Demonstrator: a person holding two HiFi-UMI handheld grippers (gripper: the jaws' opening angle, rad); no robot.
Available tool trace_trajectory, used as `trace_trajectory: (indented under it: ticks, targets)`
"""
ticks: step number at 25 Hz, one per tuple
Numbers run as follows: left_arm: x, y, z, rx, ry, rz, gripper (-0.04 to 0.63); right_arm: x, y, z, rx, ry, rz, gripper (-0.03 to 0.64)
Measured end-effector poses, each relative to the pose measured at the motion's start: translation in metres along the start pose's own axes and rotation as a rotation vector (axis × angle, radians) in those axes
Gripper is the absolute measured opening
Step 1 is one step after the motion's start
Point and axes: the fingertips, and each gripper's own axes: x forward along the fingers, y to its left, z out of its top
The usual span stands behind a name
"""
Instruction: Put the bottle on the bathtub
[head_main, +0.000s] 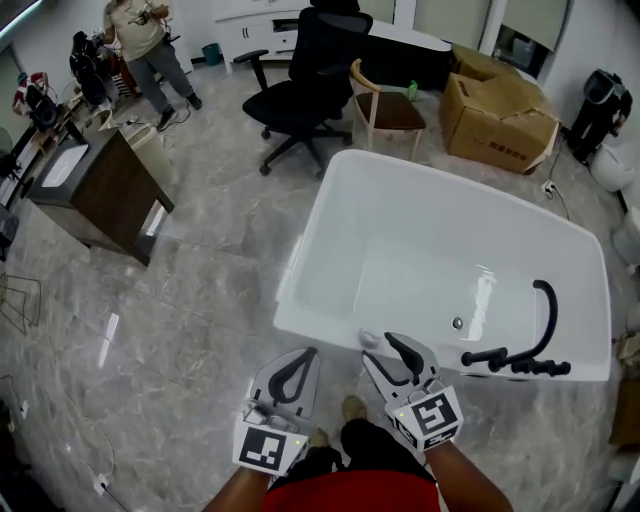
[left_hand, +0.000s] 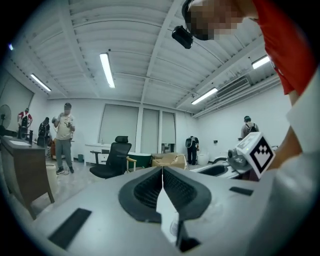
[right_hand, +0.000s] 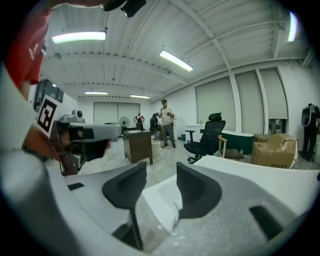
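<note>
The white bathtub fills the middle right of the head view, its near corner just ahead of both grippers. I cannot make out a bottle for certain; a small green object sits on the wooden chair behind the tub, too small to identify. My left gripper is shut with nothing in it, over the floor left of the tub's corner; its pads meet in a line. My right gripper is open and empty at the tub's near rim. Its jaws frame the white rim.
A black faucet stands on the tub's near right rim. A black office chair, a wooden chair and cardboard boxes stand behind the tub. A dark cabinet is at the left, and a person stands far left.
</note>
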Motion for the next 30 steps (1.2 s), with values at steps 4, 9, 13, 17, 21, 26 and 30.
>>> trace_trajectory:
  ticks: [4, 9, 13, 17, 21, 26, 30]
  targets:
    - [-0.011, -0.009, 0.019, -0.015, -0.03, -0.021, 0.012, -0.016, 0.02, 0.036, 0.006, -0.088, 0.007, 0.136]
    - [-0.018, -0.015, 0.048, 0.004, -0.082, -0.043, 0.012, -0.03, 0.039, 0.067, -0.001, -0.165, 0.017, 0.067]
    - [-0.023, -0.02, 0.065, 0.012, -0.123, -0.057, 0.012, -0.037, 0.049, 0.087, -0.013, -0.21, 0.014, 0.006]
    - [-0.027, -0.026, 0.065, 0.015, -0.115, -0.08, 0.012, -0.04, 0.056, 0.098, -0.037, -0.227, 0.022, 0.006]
    - [-0.031, -0.028, 0.067, 0.017, -0.119, -0.08, 0.012, -0.044, 0.064, 0.103, -0.055, -0.236, 0.03, 0.005]
    - [-0.035, -0.029, 0.068, 0.021, -0.122, -0.085, 0.012, -0.047, 0.07, 0.104, -0.055, -0.233, 0.034, 0.005]
    - [-0.039, -0.03, 0.068, 0.023, -0.12, -0.086, 0.012, -0.048, 0.075, 0.103, -0.054, -0.233, 0.044, 0.005]
